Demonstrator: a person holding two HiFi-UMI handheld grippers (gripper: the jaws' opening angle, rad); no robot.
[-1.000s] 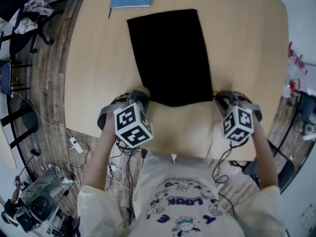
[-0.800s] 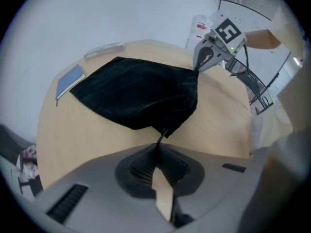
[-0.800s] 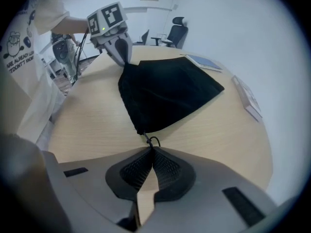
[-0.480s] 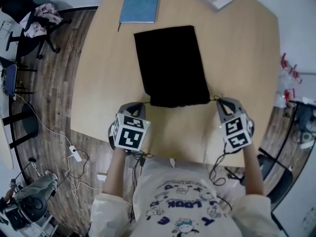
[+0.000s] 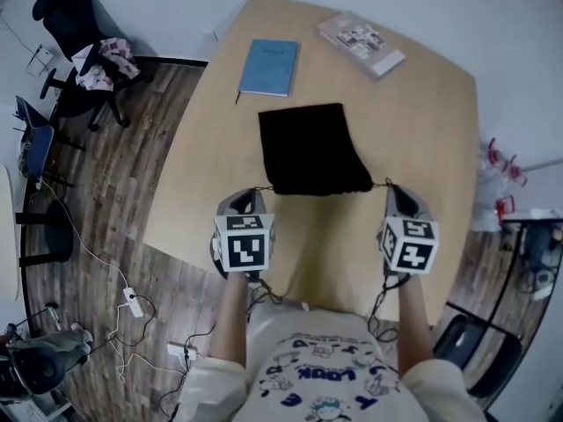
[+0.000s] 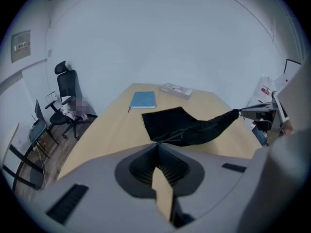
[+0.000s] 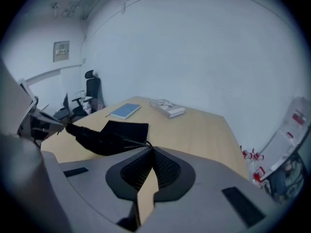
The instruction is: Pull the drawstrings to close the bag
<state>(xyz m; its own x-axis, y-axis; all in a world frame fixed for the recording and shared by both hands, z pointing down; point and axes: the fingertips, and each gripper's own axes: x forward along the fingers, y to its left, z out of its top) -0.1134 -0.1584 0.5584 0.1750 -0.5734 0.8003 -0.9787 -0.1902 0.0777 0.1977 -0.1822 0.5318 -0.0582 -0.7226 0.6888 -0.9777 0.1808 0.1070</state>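
A black drawstring bag (image 5: 310, 150) lies on the wooden table (image 5: 422, 121), its mouth toward me. Its near edge is bunched and lifted, stretched between the two grippers. My left gripper (image 5: 257, 190) is shut on the left drawstring (image 5: 263, 188) at the bag's near left corner. My right gripper (image 5: 389, 186) is shut on the right drawstring (image 5: 380, 184) at the near right corner. In the left gripper view the taut string (image 6: 167, 139) runs from the jaws to the bag (image 6: 184, 125). The right gripper view shows its string (image 7: 133, 141) leading to the bag (image 7: 112, 132).
A blue notebook (image 5: 269, 68) and a magazine (image 5: 361, 44) lie on the far part of the table. An office chair (image 5: 84, 69) stands on the floor at the left. Cables (image 5: 132, 301) trail over the floor beside the table's near left edge.
The head view has drawn back, so everything looks smaller. Both grippers stay shut on the strings, and the bag's near edge looks more gathered and taut between them.
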